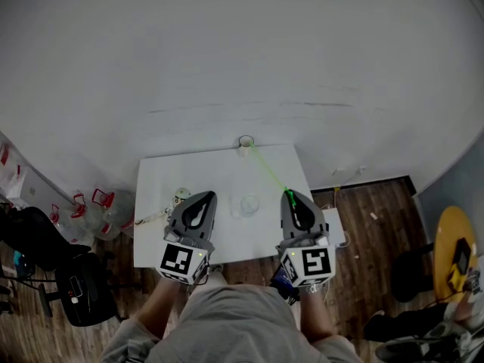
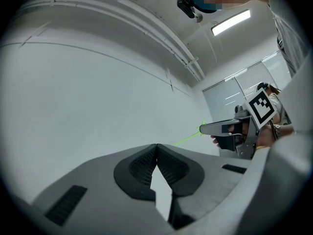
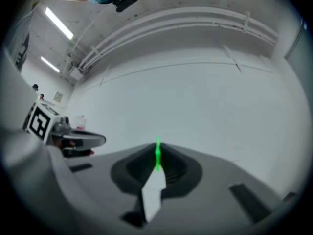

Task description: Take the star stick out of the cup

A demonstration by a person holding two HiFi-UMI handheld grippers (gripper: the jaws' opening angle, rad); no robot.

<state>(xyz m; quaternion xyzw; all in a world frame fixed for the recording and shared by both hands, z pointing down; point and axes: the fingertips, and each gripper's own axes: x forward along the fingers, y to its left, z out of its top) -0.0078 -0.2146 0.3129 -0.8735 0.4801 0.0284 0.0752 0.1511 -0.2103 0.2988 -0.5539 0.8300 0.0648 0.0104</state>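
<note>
A thin green star stick (image 1: 268, 171) runs from my right gripper (image 1: 290, 196) up and left toward a small cup (image 1: 245, 142) at the table's far edge. I cannot tell whether its far end is inside that cup. My right gripper (image 3: 157, 150) is shut on the stick (image 3: 157, 156), which glows green between the jaws. The left gripper view shows the stick (image 2: 187, 139) reaching out from the right gripper (image 2: 204, 129). My left gripper (image 1: 204, 197) hovers over the table's near left, shut (image 2: 156, 146) and holding nothing. Both grippers point up at the white wall.
A clear cup (image 1: 249, 204) stands mid-table between the grippers on the white table (image 1: 219, 165). Small objects (image 1: 180, 196) lie at its left side. Red-and-white bags (image 1: 91, 206) and a black chair (image 1: 76, 286) are on the floor at left, a yellow round table (image 1: 452, 254) at right.
</note>
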